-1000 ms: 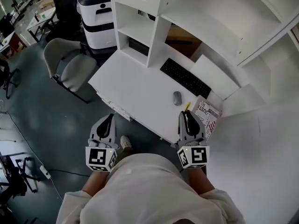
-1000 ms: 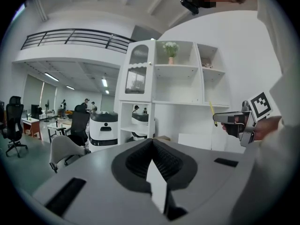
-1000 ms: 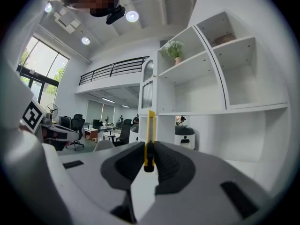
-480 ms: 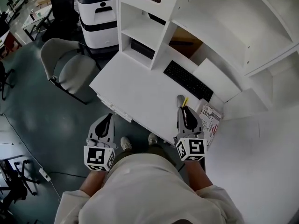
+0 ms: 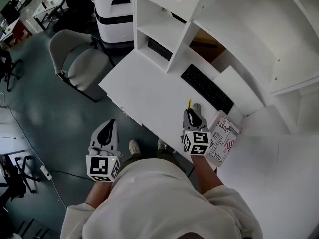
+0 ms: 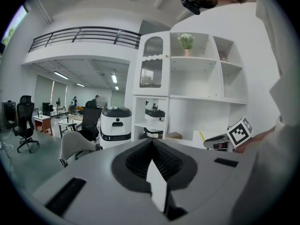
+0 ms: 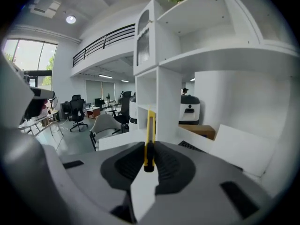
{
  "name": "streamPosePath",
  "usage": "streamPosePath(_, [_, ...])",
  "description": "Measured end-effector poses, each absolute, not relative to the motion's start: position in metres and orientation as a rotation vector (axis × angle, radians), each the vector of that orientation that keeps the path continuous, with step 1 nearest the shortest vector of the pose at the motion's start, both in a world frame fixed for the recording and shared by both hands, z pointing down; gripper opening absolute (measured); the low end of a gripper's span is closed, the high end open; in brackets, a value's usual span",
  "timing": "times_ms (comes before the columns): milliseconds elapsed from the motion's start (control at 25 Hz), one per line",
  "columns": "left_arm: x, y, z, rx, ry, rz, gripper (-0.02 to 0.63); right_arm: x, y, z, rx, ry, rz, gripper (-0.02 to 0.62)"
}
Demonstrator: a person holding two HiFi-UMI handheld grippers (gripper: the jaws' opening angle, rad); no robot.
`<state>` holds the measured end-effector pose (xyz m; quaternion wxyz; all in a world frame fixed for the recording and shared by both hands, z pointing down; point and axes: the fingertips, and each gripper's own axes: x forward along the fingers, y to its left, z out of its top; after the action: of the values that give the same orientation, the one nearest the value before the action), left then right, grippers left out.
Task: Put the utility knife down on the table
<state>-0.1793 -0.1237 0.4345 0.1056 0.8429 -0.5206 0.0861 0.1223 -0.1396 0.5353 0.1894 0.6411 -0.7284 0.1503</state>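
One knife [image 7: 149, 139] is clamped in the right gripper [image 5: 192, 113], aimed at twelve o'clock over one table [image 5: 144, 91]; the left gripper [image 5: 109, 124] is seen closed and empty.

An open-plan office: keyboard [image 5: 207, 87] on the white bench [image 5: 149, 96] at one o'clock, grey chair [image 5: 80, 66] and further desks [image 5: 47, 6] at ten o'clock.

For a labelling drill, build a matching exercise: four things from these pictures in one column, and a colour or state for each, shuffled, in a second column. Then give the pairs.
Column one:
1. utility knife
2. keyboard
3. chair
4. left tongs

Column two:
A. black, lying on the white desk
B. shut, nothing between them
C. yellow, clamped in the right tongs
D. grey, standing on the floor

Pairs: 1-C, 2-A, 3-D, 4-B
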Motion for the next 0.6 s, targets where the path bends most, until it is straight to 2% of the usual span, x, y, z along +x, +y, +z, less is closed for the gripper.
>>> streamPosePath(600, [-0.176,-0.13,0.46,2.371,-1.6,0.362,0.001,0.14,-0.167,0.695,1.612,-1.846,0.759,0.069])
